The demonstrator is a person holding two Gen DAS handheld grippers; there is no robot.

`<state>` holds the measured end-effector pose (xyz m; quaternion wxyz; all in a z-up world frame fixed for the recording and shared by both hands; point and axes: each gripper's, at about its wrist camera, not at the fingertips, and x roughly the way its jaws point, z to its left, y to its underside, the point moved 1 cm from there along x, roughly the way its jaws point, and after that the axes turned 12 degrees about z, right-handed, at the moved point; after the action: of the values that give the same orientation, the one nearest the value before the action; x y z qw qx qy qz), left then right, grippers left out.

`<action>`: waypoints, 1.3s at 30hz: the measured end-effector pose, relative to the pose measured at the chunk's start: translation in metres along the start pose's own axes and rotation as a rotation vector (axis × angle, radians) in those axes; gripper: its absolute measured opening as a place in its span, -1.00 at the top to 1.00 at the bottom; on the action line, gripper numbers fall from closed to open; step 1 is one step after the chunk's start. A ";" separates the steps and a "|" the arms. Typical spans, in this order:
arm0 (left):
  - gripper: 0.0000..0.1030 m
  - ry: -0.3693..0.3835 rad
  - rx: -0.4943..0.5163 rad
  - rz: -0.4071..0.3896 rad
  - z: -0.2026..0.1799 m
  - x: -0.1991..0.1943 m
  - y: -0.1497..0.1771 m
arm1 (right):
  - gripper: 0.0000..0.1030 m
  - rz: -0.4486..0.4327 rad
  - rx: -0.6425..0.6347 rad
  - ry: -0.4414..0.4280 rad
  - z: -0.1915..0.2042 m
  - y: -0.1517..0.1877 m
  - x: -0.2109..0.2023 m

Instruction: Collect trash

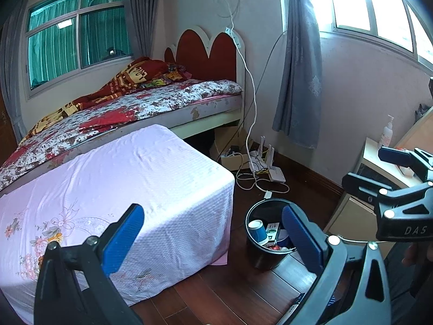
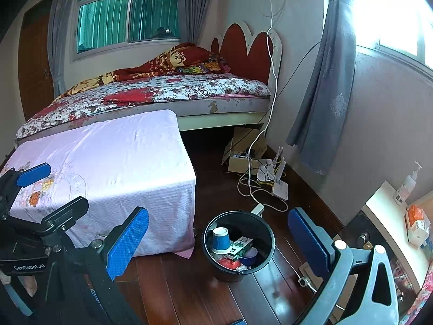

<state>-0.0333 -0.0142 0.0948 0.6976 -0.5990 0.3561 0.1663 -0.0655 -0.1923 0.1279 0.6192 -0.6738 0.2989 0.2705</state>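
Observation:
A black trash bin [image 1: 259, 254] [image 2: 216, 268] stands on the wooden floor beside a low table draped in a pink cloth [image 1: 116, 189] [image 2: 108, 168]. Inside it lie a blue paper cup [image 1: 257, 228] [image 2: 220, 239], a green and white carton [image 2: 240, 245], a second blue cup [image 2: 250, 254] and red scraps [image 2: 228, 262]. My left gripper [image 1: 213, 239] is open and empty, held above the floor between table and bin. My right gripper [image 2: 219, 242] is open and empty, over the bin; it also shows at the right of the left wrist view [image 1: 379, 168].
A bed [image 1: 130, 108] with floral bedding stands behind the table. Cables, a white router [image 2: 280, 187] and a cardboard box [image 2: 240, 159] lie on the floor by the wall. A side cabinet [image 2: 384, 216] with a pump bottle [image 2: 406, 184] and an orange pack [image 2: 416, 222] stands at right.

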 end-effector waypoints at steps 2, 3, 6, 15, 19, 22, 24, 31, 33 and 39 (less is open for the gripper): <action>-0.98 0.000 0.001 0.001 0.000 0.000 0.000 | -1.00 0.001 0.001 0.001 0.000 0.001 0.000; -0.98 0.000 0.000 0.001 0.000 0.000 0.000 | -1.00 0.001 0.001 0.000 0.000 0.001 0.000; -0.98 -0.001 0.001 0.000 -0.001 0.000 0.000 | -1.00 0.001 0.003 0.000 -0.001 0.001 0.000; -0.98 0.005 0.004 0.002 -0.001 0.002 0.001 | -1.00 0.007 0.011 0.003 -0.004 0.005 0.003; -0.98 0.008 0.005 0.001 -0.001 0.002 0.001 | -1.00 0.005 0.016 0.004 -0.005 0.006 0.002; -0.98 0.009 0.007 0.000 -0.002 0.002 0.001 | -1.00 0.005 0.017 0.004 -0.006 0.006 0.002; -0.98 0.010 0.010 0.000 -0.003 0.002 0.000 | -1.00 0.005 0.017 0.006 -0.006 0.007 0.001; -0.98 0.011 0.017 0.006 -0.004 0.003 -0.001 | -1.00 0.007 0.021 0.008 -0.007 0.008 0.001; -0.98 0.009 0.016 0.006 -0.004 0.003 -0.001 | -1.00 0.008 0.023 0.010 -0.007 0.009 0.001; -0.98 0.006 0.031 0.012 -0.005 0.005 0.001 | -1.00 0.010 0.023 0.012 -0.008 0.009 0.001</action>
<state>-0.0313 -0.0197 0.0903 0.7048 -0.5865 0.3641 0.1633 -0.0717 -0.2007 0.1219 0.6239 -0.6667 0.3090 0.2661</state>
